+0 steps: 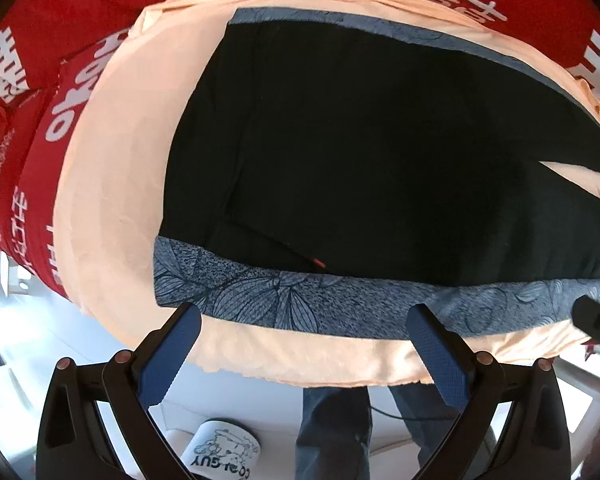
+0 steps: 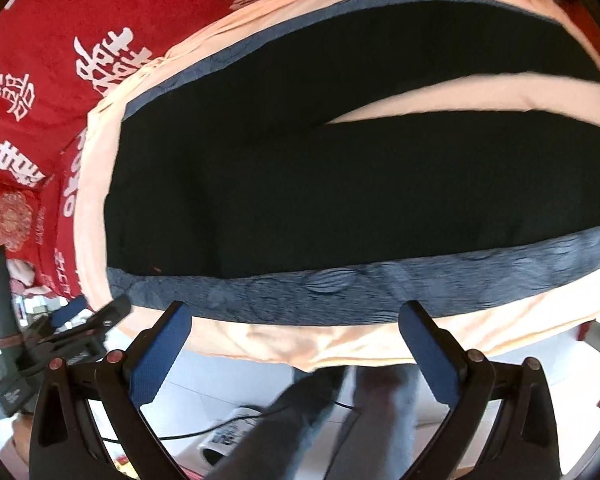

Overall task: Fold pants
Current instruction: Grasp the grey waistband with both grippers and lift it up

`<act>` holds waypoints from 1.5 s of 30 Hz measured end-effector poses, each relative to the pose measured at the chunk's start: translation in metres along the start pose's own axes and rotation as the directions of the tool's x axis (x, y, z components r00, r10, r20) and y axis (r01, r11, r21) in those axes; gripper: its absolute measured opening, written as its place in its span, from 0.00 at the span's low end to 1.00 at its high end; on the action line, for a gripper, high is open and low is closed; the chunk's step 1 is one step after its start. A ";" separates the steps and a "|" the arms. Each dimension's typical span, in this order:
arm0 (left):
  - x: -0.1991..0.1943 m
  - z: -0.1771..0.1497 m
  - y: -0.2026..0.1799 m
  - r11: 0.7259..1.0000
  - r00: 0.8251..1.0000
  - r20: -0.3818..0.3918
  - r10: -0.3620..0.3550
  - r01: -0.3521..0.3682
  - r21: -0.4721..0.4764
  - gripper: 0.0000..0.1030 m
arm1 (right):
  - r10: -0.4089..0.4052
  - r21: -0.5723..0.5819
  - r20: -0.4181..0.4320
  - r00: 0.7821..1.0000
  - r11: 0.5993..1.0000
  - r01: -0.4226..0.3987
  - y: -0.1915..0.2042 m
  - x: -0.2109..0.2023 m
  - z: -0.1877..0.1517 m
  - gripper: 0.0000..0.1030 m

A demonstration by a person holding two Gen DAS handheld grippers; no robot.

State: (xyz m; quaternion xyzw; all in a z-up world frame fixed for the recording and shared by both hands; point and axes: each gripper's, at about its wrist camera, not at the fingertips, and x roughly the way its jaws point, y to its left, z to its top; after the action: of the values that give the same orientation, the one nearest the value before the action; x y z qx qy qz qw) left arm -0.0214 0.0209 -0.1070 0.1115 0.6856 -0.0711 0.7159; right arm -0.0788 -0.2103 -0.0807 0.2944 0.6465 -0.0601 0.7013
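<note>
Black pants [image 1: 380, 152] with grey-blue leaf-patterned side stripes [image 1: 300, 300] lie flat on a peach sheet [image 1: 112, 184]. The waist is at the left and the two legs split toward the right [image 2: 440, 96]. My left gripper [image 1: 304, 344] is open and empty, hovering over the near edge by the striped side near the waist. My right gripper [image 2: 296, 340] is open and empty, over the near striped edge [image 2: 340, 288] further along the leg. The left gripper also shows at the left of the right wrist view [image 2: 84, 320].
A red bedspread with white characters [image 1: 60, 20] lies under the sheet [image 2: 260, 344]. Below the bed edge are the person's legs in jeans [image 1: 336, 432], a white printed mug [image 1: 224, 452], a cable on the pale floor [image 2: 180, 436].
</note>
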 end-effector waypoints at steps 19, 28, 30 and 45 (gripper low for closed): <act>0.035 -0.029 0.089 0.912 0.941 0.135 -0.310 0.334 -0.237 1.00 | 0.430 0.124 -0.076 0.900 0.899 -0.419 0.016 0.105 -0.040 0.84; 0.046 -0.030 0.108 0.875 0.914 0.100 -0.394 0.406 -0.264 1.00 | 0.503 0.224 -0.025 0.864 0.845 -0.485 0.006 0.145 -0.044 0.66; 0.052 -0.032 0.110 0.853 0.901 0.087 -0.425 0.431 -0.294 1.00 | 0.528 0.287 0.004 0.849 0.813 -0.507 0.002 0.153 -0.039 0.64; 0.060 0.015 0.086 0.737 0.827 0.158 -0.539 0.554 -0.387 0.66 | 0.613 0.170 -0.023 0.789 0.781 -0.601 0.026 0.103 -0.022 0.19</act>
State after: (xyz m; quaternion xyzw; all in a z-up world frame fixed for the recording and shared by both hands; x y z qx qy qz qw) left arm 0.0184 0.1032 -0.1606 -0.2513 0.6741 -0.1318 0.6820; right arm -0.0700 -0.1479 -0.1692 0.5420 0.5371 0.1310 0.6329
